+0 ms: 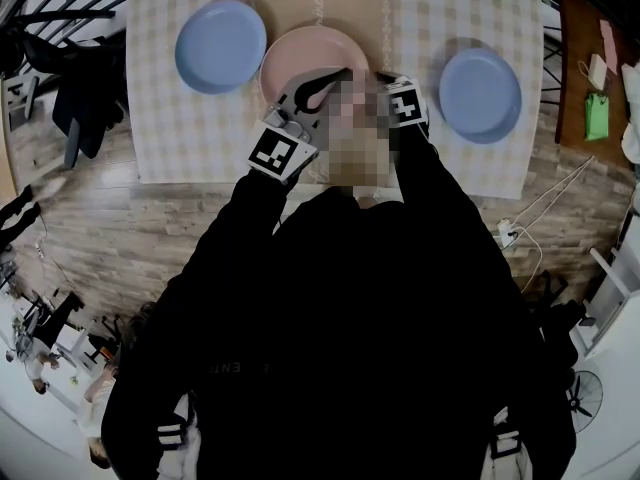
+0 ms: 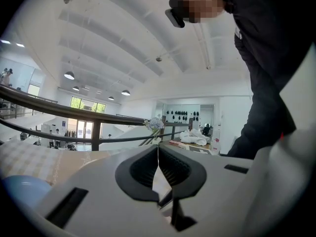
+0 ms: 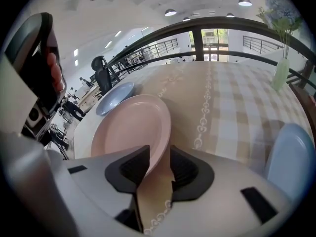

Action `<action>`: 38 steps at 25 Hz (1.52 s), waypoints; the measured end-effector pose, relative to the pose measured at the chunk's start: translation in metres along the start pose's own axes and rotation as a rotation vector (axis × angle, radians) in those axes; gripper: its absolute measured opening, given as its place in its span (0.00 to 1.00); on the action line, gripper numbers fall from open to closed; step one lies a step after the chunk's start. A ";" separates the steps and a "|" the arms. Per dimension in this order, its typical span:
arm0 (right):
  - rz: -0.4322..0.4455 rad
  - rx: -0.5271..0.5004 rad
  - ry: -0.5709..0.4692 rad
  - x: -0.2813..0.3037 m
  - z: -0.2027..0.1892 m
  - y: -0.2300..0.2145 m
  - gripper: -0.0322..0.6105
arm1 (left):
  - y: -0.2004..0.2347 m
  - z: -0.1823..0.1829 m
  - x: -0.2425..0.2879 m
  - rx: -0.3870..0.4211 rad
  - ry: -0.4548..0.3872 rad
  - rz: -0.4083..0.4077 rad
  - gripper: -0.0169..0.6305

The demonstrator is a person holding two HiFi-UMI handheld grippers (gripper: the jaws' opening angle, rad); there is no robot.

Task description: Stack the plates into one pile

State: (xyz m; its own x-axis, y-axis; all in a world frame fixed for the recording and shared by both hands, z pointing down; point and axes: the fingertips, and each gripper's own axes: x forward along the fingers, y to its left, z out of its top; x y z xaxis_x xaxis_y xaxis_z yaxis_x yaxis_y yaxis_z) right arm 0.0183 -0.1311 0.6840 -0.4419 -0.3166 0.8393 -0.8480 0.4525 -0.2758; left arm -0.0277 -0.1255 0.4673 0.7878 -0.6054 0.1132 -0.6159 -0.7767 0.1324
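On the desk (image 3: 237,98), the right gripper (image 3: 159,154) has fingers half open astride the pink plate (image 3: 131,132) rim, seemingly not pinching; seat deeper before squeezing. The left gripper (image 2: 158,154) fingers meet, empty

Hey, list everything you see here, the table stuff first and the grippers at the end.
Tablecloth: one, beige and white check, ahead of the person.
Pink plate: one, pink, middle of the cloth.
Blue plates: two, blue, one either side of the pink plate.
Vase of flowers: one, pale, cloth's far right corner.
Left gripper: one, white, black fingers shut, empty, by the pink plate's near edge.
Right gripper: one, white, open around the pink plate's near rim.
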 end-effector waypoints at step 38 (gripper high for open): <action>0.149 0.500 0.007 0.001 -0.027 -0.012 0.09 | 0.018 -0.001 -0.027 -0.004 0.007 0.008 0.06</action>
State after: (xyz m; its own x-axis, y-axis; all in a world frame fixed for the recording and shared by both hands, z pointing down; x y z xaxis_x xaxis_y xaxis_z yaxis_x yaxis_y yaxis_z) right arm 0.0361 -0.1148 0.7007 -0.5678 -0.2725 0.7767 -0.8130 0.0381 -0.5810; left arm -0.0600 -0.1232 0.4675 0.7831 -0.6100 0.1213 -0.6219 -0.7712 0.1359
